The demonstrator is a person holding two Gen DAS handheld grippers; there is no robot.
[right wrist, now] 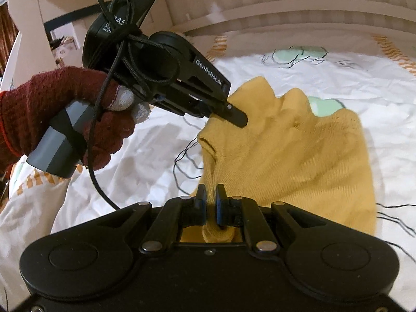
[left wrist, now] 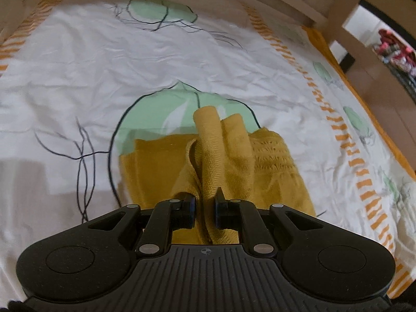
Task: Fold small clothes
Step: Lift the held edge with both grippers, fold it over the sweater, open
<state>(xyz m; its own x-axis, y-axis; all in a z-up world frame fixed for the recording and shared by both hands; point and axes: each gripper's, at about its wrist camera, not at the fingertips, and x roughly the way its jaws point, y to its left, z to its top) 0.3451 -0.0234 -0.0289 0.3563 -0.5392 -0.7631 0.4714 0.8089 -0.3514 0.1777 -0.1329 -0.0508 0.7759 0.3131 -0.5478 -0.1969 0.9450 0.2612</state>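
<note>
Both claws are clamped on the same mustard knit garment [right wrist: 299, 150]: the left gripper [left wrist: 205, 205] pinches a bunched fold of it, and the right gripper [right wrist: 210, 195] nips another gathered edge nearer the camera. Part of the garment is lifted off the white bedsheet [left wrist: 78, 78] (printed with green leaf shapes and orange stripes) between the 2 grips, the rest trailing on the sheet. A hand in a maroon glove [right wrist: 52, 109] holds the left tool. Judging by its sag and ridges, the knit is light, soft and stretchy; corners or hems look like the surest places to hold.
</note>
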